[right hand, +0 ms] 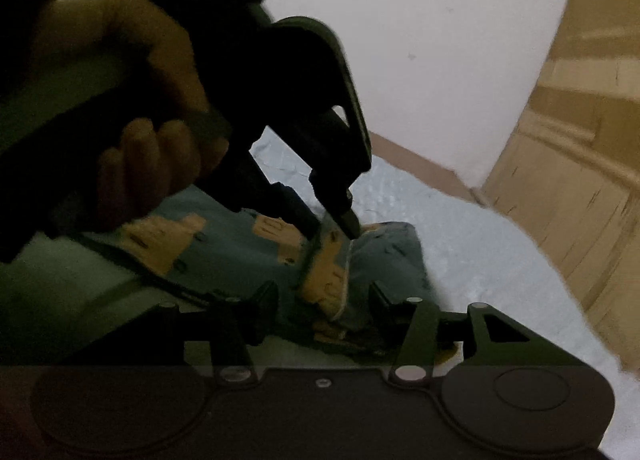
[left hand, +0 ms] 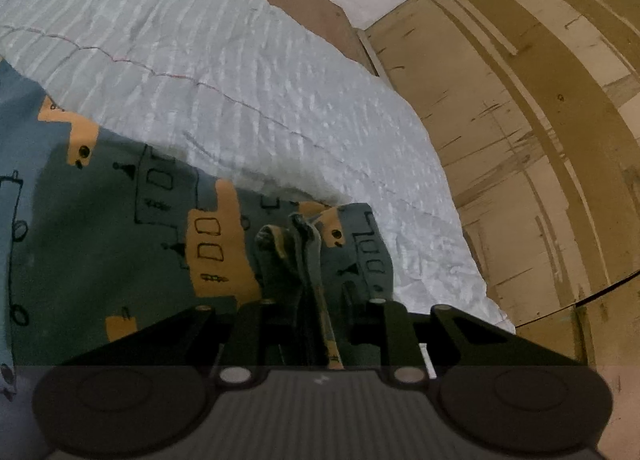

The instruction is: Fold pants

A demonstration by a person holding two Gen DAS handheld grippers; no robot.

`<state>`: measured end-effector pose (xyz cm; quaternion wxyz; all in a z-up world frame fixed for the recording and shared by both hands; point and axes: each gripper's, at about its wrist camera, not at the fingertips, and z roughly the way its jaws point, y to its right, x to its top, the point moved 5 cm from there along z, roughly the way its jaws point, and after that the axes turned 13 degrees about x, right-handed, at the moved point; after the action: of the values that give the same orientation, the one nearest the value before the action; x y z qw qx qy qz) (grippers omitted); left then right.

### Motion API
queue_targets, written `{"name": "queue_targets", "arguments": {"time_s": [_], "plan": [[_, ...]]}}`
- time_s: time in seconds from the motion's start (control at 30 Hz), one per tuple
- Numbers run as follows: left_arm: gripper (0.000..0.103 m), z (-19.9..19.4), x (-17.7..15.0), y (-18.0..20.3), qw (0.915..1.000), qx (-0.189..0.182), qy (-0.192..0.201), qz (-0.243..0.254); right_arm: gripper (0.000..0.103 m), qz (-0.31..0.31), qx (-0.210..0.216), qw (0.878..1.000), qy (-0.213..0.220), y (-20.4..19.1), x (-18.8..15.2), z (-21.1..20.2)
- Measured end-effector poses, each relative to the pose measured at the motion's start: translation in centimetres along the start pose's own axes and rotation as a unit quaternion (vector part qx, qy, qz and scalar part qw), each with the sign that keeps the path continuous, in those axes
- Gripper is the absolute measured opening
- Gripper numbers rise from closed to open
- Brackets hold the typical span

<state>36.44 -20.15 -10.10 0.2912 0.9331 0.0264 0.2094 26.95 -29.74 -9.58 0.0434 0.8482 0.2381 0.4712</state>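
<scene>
Dim, fisheye-warped; right view blurred

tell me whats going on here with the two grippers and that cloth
A person is folding blue-and-orange patterned pants on a white textured cover. The left gripper is pinched on a bunched edge of the fabric. The right gripper has its jaws apart around the same bunched end, not pressing on it.

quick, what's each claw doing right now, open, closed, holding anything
Left claw: closed on a bunched fold of the pants.
Right claw: open, the pants' edge between its fingers but not pinched.
</scene>
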Motion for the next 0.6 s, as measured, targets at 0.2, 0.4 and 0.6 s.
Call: {"name": "queue_targets", "arguments": {"time_s": [0.2,0.4,0.6], "plan": [[0.022,0.0,0.0,-0.1,1.0000,-0.002,-0.002,-0.002,0.036,-0.053,-0.004,0.998,-0.023,-1.0,-0.5,1.4],[0.023,-0.2,-0.2,-0.5,1.0000,0.004,-0.003,0.000,0.015,0.003,0.013,1.000,-0.015,0.2,-0.5,0.9],[0.045,-0.8,-0.5,-1.4,0.9999,0.001,0.002,-0.014,0.013,0.314,0.102,0.941,0.068,7.2,-1.2,-0.2]]}}
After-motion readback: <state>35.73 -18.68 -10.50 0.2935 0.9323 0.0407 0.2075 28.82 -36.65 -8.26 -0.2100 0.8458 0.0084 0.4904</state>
